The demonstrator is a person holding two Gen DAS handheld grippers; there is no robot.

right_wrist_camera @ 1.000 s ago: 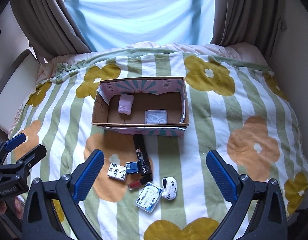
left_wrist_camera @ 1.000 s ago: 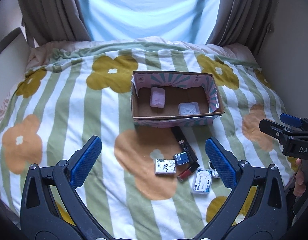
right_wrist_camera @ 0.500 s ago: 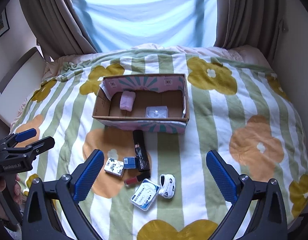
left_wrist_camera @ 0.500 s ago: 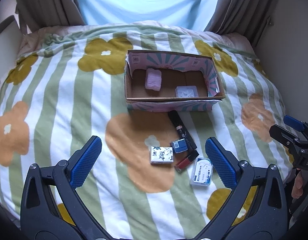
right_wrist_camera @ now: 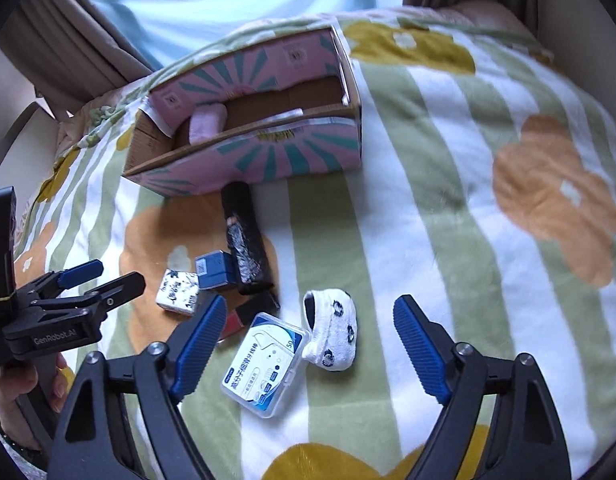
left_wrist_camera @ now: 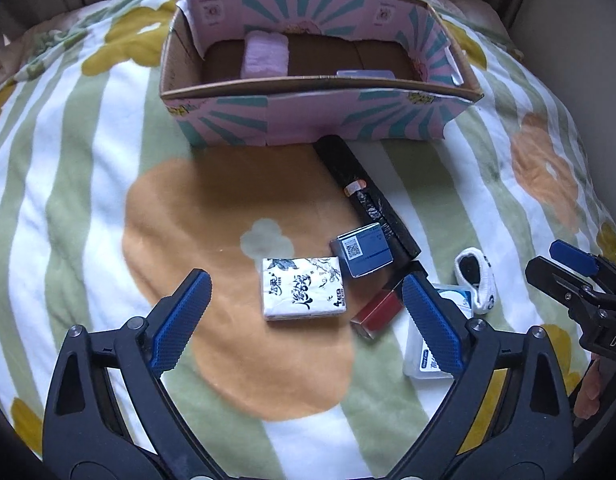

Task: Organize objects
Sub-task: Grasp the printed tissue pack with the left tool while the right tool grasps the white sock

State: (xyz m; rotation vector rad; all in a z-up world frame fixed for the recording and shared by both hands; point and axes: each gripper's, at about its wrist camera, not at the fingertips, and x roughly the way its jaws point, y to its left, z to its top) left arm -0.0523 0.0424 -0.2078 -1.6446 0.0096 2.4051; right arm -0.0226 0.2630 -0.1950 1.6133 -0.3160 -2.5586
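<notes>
A pink cardboard box (left_wrist_camera: pixel 308 116) (right_wrist_camera: pixel 267 156) stands on the bed with a lilac pad (left_wrist_camera: pixel 265 56) and a clear case inside. In front lie a tissue pack (left_wrist_camera: pixel 301 288) (right_wrist_camera: pixel 177 294), a blue box (left_wrist_camera: pixel 364 250) (right_wrist_camera: pixel 211 270), a long black package (left_wrist_camera: pixel 364 196) (right_wrist_camera: pixel 245 244), a red lipstick (left_wrist_camera: pixel 378 312), a clear floss case (right_wrist_camera: pixel 265 364) (left_wrist_camera: pixel 426 354) and a white baby sock (right_wrist_camera: pixel 332 330) (left_wrist_camera: pixel 476 280). My left gripper (left_wrist_camera: pixel 305 320) is open, low over the tissue pack. My right gripper (right_wrist_camera: pixel 305 346) is open, low over the floss case and sock.
The bed has a green-striped flowered blanket (left_wrist_camera: pixel 67 160). Curtains (right_wrist_camera: pixel 67 40) and a window are behind it, a wall to the right. The right gripper also shows at the right of the left wrist view (left_wrist_camera: pixel 588 280), the left gripper at the left of the right wrist view (right_wrist_camera: pixel 67 296).
Both grippers have come down and forward toward the objects in front of the box. Both stay open.
</notes>
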